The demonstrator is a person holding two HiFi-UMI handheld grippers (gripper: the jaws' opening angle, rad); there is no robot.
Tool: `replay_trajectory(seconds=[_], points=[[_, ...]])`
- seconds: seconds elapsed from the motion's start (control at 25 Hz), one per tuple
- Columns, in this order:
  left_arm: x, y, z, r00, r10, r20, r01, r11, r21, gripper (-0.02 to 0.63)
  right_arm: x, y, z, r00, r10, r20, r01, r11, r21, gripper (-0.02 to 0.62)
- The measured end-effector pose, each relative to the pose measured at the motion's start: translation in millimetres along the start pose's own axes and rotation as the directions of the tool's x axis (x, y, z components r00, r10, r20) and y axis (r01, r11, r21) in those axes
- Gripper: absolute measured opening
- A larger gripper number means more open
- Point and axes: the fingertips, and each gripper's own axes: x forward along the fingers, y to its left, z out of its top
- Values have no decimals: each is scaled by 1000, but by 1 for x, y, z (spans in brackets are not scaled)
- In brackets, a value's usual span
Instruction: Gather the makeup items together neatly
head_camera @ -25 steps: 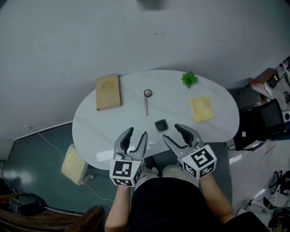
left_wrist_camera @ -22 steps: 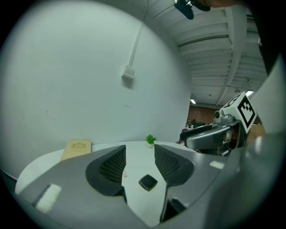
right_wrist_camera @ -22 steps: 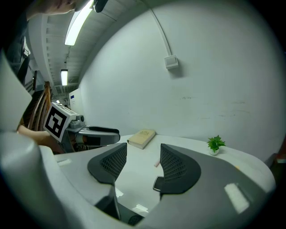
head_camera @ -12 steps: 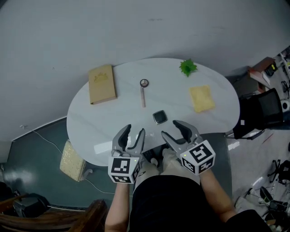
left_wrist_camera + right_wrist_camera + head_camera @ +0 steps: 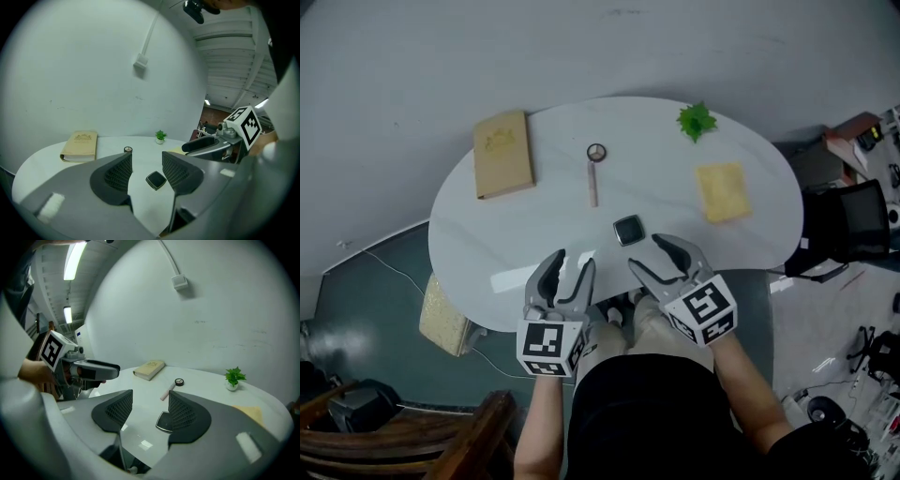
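L gripper (image 5: 565,274) hovers over near edge of table (image 5: 487,234). Its fingers (image 5: 116,177) stand moderately apart, nothing btwn them, touching nothing. R gripper (image 5: 649,255) is beside it, fingers (image 5: 187,416) spread wider, also empty. Black square compact (image 5: 628,229) lies flat just beyond both grippers, nearer the R one, untouched. Pink stick (image 5: 592,183) and small round compact (image 5: 596,151) lie farther back mid-table, stick's end just beside round compact. Book (image 5: 502,153) far left; plant (image 5: 696,120) and yellow cloth (image 5: 722,190) at right.

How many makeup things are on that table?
3 on the table: a small round compact midway, a pink stick beside it, a dark square compact nearer the front. None looks hidden.
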Motion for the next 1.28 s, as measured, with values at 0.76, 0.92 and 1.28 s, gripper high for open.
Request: replay_trajectory(seconds=[0.76, 0.92, 1.28], points=[[33, 14, -5, 983, 174, -65, -177, 984, -36, 197, 61, -29, -55, 938, 289, -194, -334, 904, -267, 244], [37, 10, -8, 978, 198, -70, -202, 978, -44, 197, 72, -29, -67, 911, 327, -252, -401, 847, -349, 261], [40, 7, -19, 973, 217, -85, -223, 973, -66, 197, 94, -34, -104, 848, 315, -427, -522, 639, -565, 311]])
